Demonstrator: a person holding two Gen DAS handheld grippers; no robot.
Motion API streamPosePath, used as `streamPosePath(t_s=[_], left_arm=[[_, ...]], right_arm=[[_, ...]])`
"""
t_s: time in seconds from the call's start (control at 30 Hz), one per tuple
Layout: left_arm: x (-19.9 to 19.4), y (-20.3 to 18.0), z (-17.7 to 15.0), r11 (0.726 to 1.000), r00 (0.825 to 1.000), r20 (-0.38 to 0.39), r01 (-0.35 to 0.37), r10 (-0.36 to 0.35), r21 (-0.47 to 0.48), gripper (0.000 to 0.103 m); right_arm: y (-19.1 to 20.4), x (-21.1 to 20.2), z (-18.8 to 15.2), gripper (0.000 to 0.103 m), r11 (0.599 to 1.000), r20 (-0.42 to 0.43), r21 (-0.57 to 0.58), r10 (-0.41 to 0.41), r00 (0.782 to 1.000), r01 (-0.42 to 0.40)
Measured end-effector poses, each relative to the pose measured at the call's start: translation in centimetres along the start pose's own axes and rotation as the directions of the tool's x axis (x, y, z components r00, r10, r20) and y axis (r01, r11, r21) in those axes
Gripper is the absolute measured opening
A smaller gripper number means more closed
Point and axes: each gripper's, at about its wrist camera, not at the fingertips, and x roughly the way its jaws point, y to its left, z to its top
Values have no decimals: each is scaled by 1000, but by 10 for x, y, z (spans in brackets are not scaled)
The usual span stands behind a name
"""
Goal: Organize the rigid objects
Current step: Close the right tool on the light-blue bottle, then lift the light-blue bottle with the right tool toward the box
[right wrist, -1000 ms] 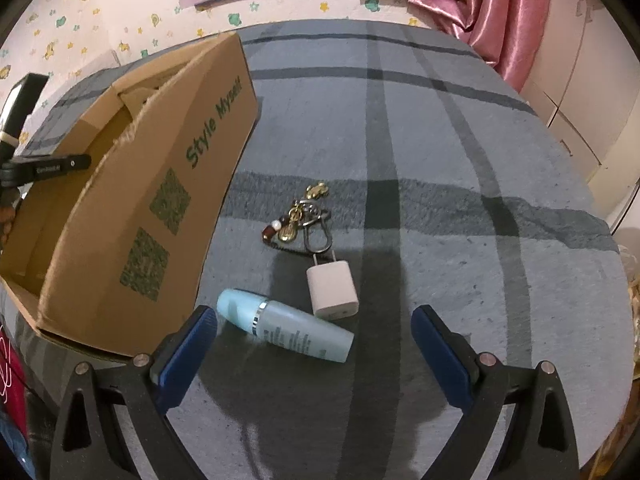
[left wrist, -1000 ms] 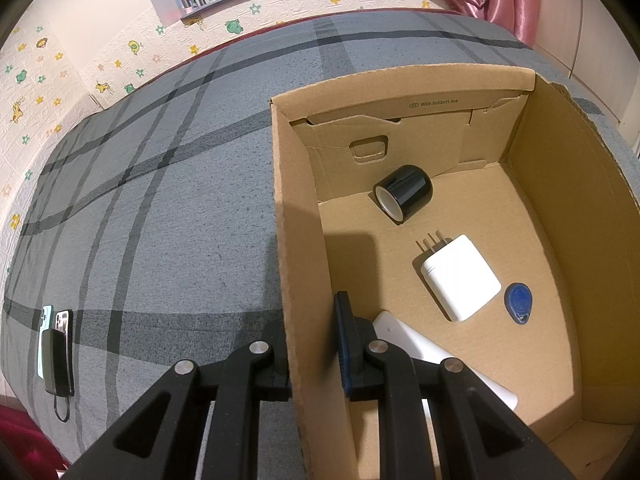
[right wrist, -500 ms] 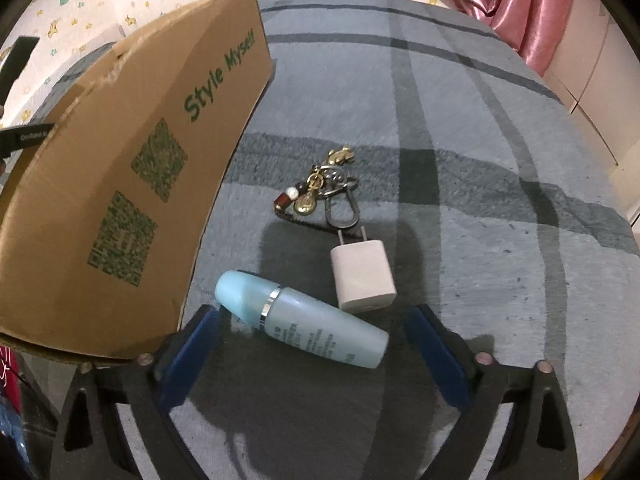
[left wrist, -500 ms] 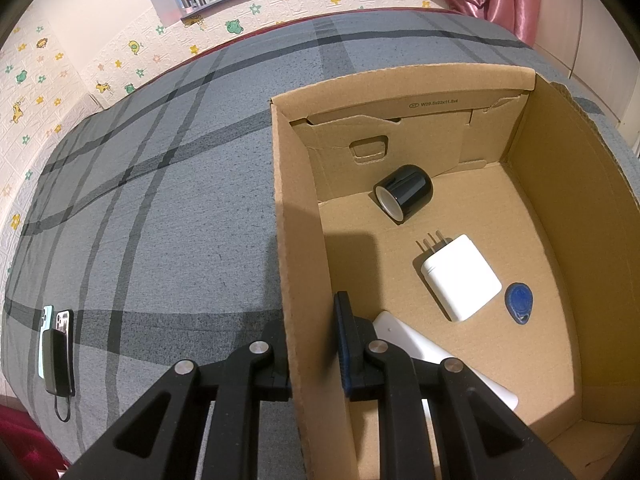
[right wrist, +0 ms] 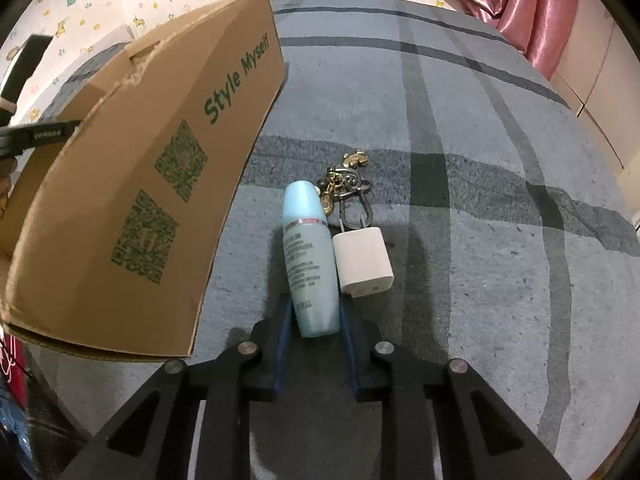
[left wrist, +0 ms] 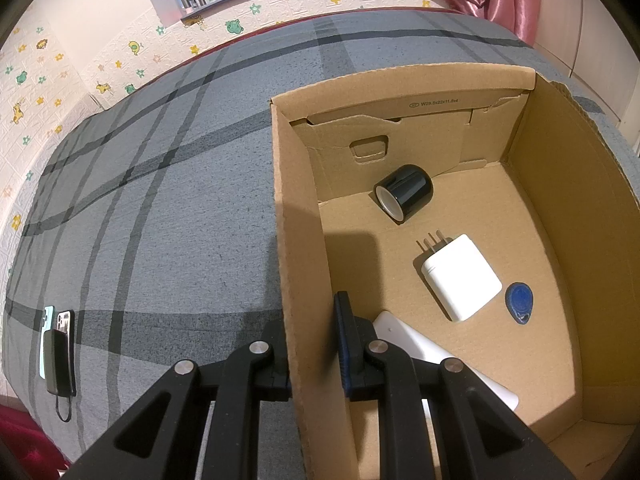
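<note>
My left gripper [left wrist: 314, 344] is shut on the near left wall of the cardboard box [left wrist: 296, 240]. Inside the box lie a black cylinder [left wrist: 406, 192], a large white charger [left wrist: 462, 276], a blue key fob [left wrist: 519, 303] and a flat white slab [left wrist: 420, 348]. My right gripper [right wrist: 314, 344] is shut on the base of a pale blue bottle [right wrist: 308, 256], which lies on the grey plaid cloth [right wrist: 460, 240]. A small white plug adapter [right wrist: 362, 268] touches the bottle's right side. A keyring [right wrist: 346, 192] lies just beyond.
The box's outer side [right wrist: 152, 192] stands close on the left of the right gripper. Two phones and a dark power bank [left wrist: 58, 350] lie at the cloth's left edge. A pink curtain [right wrist: 520, 0] and a wall are at the back.
My right gripper moved forward and turned, and its jaws closed from wide open onto the blue bottle. The left gripper and the box have not moved.
</note>
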Motion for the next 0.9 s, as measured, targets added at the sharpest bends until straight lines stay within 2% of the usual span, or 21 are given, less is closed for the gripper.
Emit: streamPosePath(t_s=[0.53, 0.9], left_arm=[[-1, 0, 0, 1000, 1000, 0, -1, 1, 0, 17], [-1, 0, 0, 1000, 1000, 0, 0, 0, -1, 17]], right_arm=[[1, -31, 5, 23, 1000, 60, 19, -10, 998, 9], [0, -53, 22, 23, 998, 97, 43, -54, 994, 50]])
